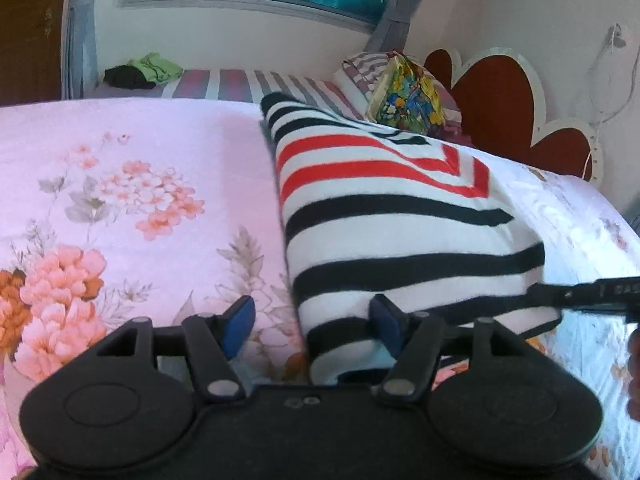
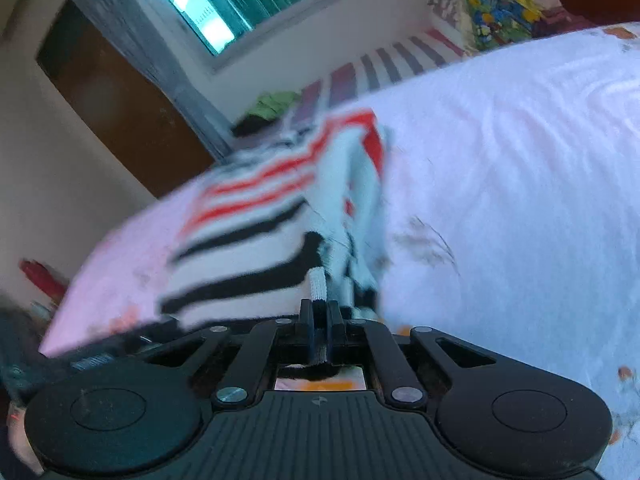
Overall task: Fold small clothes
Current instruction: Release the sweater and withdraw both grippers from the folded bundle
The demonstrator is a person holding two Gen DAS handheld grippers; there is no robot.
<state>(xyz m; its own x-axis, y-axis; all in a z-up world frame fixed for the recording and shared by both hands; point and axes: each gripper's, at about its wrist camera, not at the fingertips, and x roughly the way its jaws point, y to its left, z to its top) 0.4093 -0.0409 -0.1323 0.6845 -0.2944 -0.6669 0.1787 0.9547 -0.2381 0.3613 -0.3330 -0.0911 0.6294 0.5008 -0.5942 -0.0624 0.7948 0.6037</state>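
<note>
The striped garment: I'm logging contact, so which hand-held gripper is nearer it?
Right. The right hand-held gripper is shut on the striped garment's edge; the left hand-held gripper straddles its corner, open.

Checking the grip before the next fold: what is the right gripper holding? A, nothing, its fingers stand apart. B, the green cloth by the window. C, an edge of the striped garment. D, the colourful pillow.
C: the right gripper has its fingers closed on a white ribbed edge of the striped garment, which trails away from them across the floral bedsheet.
</note>
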